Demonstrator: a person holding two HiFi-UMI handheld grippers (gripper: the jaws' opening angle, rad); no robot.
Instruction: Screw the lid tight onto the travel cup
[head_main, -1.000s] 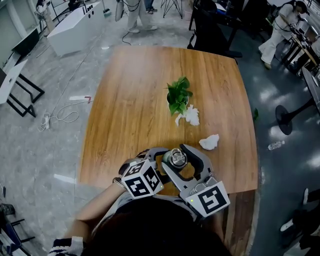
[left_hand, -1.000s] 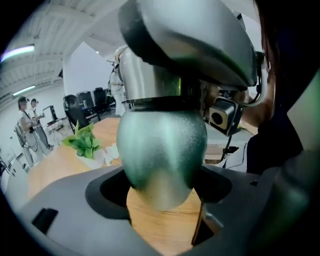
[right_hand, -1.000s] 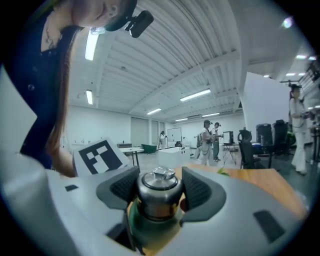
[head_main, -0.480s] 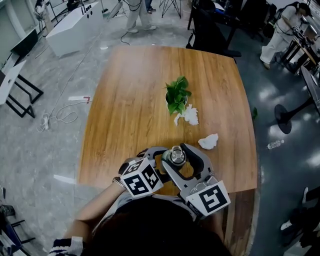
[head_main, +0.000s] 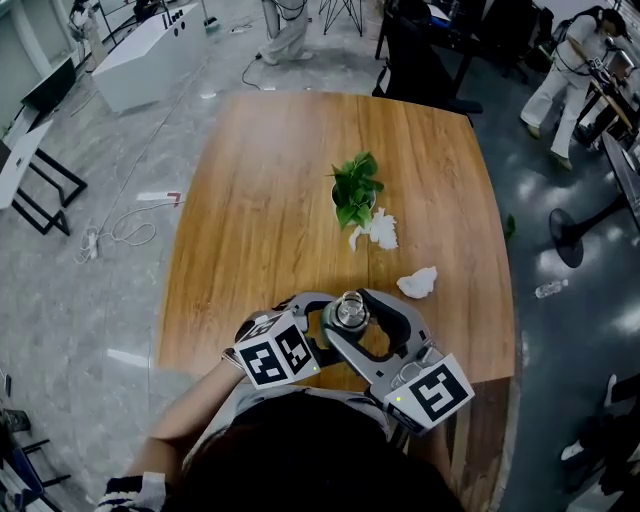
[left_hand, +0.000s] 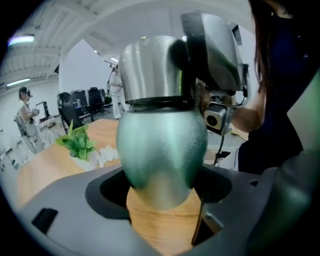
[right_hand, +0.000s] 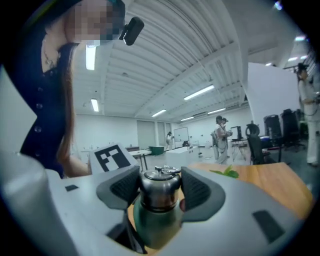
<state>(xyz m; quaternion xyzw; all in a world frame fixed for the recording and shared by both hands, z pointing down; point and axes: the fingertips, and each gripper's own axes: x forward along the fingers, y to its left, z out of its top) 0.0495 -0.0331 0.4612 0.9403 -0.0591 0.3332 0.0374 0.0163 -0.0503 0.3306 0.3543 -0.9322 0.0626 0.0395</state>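
Note:
A green travel cup (left_hand: 162, 155) with a silver lid (head_main: 350, 311) stands near the wooden table's (head_main: 260, 220) front edge. In the left gripper view, my left gripper (left_hand: 160, 197) is shut on the cup's green body, low down. My right gripper (right_hand: 160, 189) is shut on the silver lid (right_hand: 160, 182), its dark pads pressed on both sides. In the head view both grippers meet at the cup, left gripper (head_main: 322, 325) from the left and right gripper (head_main: 354, 320) from the lower right. The lid sits upright on the cup.
A small potted plant (head_main: 356, 192) stands mid-table, with crumpled white tissue (head_main: 382, 231) beside it and another wad (head_main: 418, 284) toward the right edge. The table's front edge runs just under the grippers. People and furniture stand on the floor far behind.
The right gripper's marker cube has swung slightly right and toward me, turning around the lid. The left gripper's cube shifted a little; the cup stays in place.

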